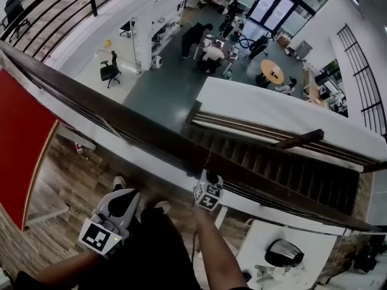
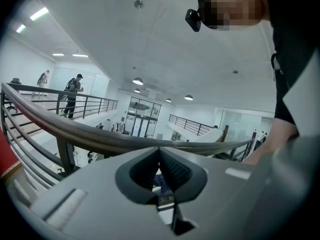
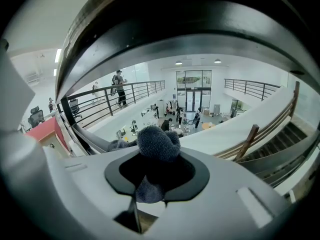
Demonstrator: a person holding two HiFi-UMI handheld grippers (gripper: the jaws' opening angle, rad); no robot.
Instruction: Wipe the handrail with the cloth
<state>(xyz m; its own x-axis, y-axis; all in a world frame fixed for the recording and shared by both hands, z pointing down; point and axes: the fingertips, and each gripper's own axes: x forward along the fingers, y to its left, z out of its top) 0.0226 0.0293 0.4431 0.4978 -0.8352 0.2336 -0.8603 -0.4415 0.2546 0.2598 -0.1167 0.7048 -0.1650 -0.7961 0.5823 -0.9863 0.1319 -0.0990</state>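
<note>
Open atrium: grey floor [image 1: 163,83] below, round table [image 1: 272,72], glass doors [image 1: 275,5], staircase [image 1: 284,165], red panel [image 1: 21,138].

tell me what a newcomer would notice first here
The dark handrail cuts across the head view, with an open office floor far below it. In the right gripper view, the right gripper is shut on a grey cloth beneath the handrail. The left gripper hangs low, shut and empty.
</note>
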